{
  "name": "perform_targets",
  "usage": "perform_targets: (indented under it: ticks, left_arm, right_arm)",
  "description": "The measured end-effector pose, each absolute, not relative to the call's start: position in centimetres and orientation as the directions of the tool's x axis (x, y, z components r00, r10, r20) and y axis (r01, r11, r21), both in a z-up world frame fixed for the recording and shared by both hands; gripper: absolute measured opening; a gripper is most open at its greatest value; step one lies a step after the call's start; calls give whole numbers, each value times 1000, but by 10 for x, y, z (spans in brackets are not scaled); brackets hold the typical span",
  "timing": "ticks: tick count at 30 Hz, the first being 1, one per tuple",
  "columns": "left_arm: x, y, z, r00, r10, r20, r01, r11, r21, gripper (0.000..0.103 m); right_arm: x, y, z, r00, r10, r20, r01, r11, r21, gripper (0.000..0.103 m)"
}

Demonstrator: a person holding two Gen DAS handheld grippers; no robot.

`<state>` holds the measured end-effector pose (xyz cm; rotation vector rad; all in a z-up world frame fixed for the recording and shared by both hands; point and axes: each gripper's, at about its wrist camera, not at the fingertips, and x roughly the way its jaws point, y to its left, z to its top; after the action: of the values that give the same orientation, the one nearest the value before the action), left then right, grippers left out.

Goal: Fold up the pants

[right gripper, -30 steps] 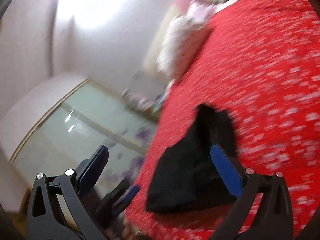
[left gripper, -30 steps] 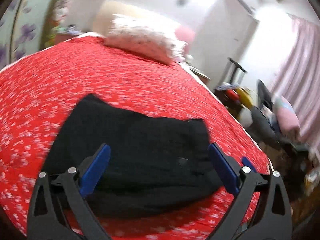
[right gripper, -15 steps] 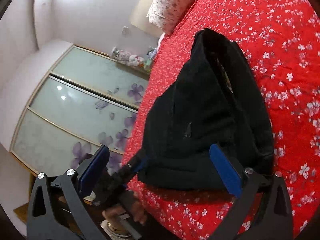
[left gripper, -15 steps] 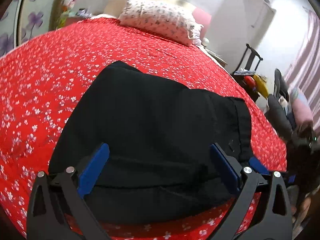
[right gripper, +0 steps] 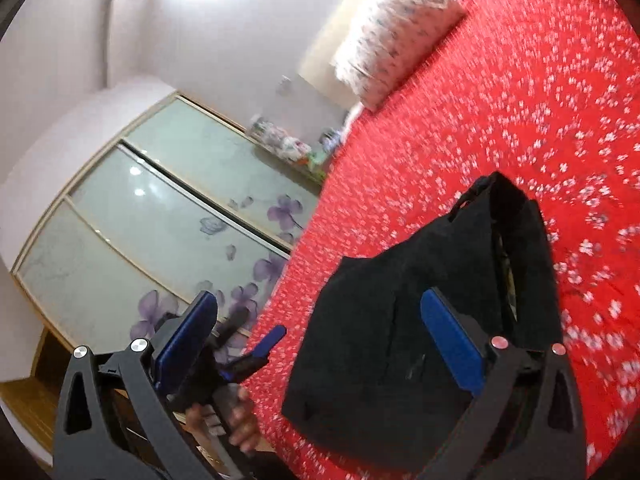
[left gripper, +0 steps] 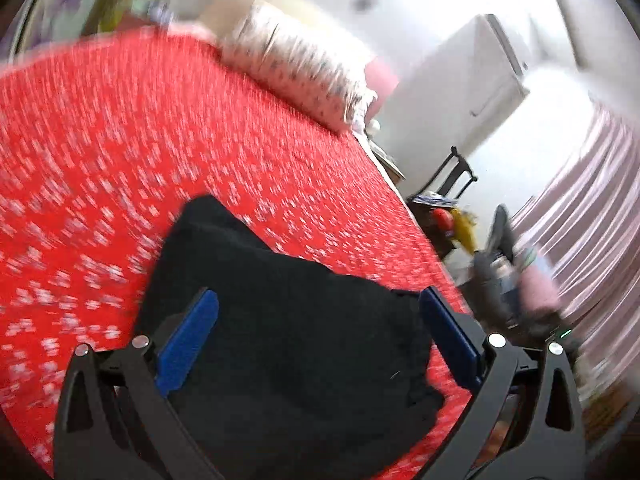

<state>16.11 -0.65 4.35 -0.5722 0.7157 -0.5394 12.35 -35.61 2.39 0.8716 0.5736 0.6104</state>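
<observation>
The black pants [left gripper: 288,344] lie folded into a compact, roughly rectangular bundle on the bed [left gripper: 100,152], close to its near edge, on a red bedspread dotted with small white flowers. In the right wrist view the bundle [right gripper: 420,304] shows a layered side facing the far part of the bed, with the folds stacked on one another, and a flat top.

The left claw [left gripper: 318,338] is spread wide, its blue-padded fingers [left gripper: 188,340] standing apart on either side of the bundle in its view and pinching nothing. Whether the tips touch the cloth cannot be told. The right claw [right gripper: 316,338] is spread wide too and empty; one finger shows over the pants, the other over the floor side past the bed's edge.

In the right wrist view the left claw [right gripper: 256,350] appears from outside, held by a hand [right gripper: 236,416] just beyond the bed's edge, beside the pants.

A flowered pillow [left gripper: 300,76] rests at the head of the bed, well apart from the pants. Past the bed's far side stand sliding wardrobe doors [right gripper: 160,216] with purple flower prints. On the other side hangs a pink curtain [left gripper: 580,216], with blurred clutter below it.
</observation>
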Motion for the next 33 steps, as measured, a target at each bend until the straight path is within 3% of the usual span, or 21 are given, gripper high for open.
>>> perform_targets:
  ticks: [3,8,12,15,18,21,23,29,33]
  left_arm:
    - [189,-6,33,592,-654,-471,205,687,-697,101]
    - [215,-22,29,546,-658,-519,252,720,-647,101]
    - [238,-28,8,516,-607,-604,204,772,-602,101]
    - [250,-11,-14,491,-667,-560,100,681,-725,100]
    - [247,-4,-16,498,-684,-533,86,650,-755,100]
    - [232,-6,-6,512,-660,-550,117,688,-716,101]
    - [222,-5,3,506,-667,-547,152,693,-704,101]
    - [175,1,25,442,-737,-511,298,658,-691,101]
    - [167,-12,1,378,-691,-617,307,722,-620,101]
  right_arm:
    - [142,-352,21,687,682,-252,-229,531,816,102]
    - [160,-353,14,669,686,-287,-211,545,811,102]
    - [175,-362,-15,669,606,-431,-35,604,796,99]
    - [174,-374,-29,684,599,-417,29,549,835,85]
    - [170,-377,-32,688,605,-401,26,531,847,84]
    - [166,-371,-23,674,611,-416,-38,590,806,86]
    - [162,-368,-13,658,624,-421,-90,620,779,95]
    - [122,-364,9,536,777,-330,-278,531,800,102]
    - [111,-347,-9,444,721,-532,-249,670,699,102]
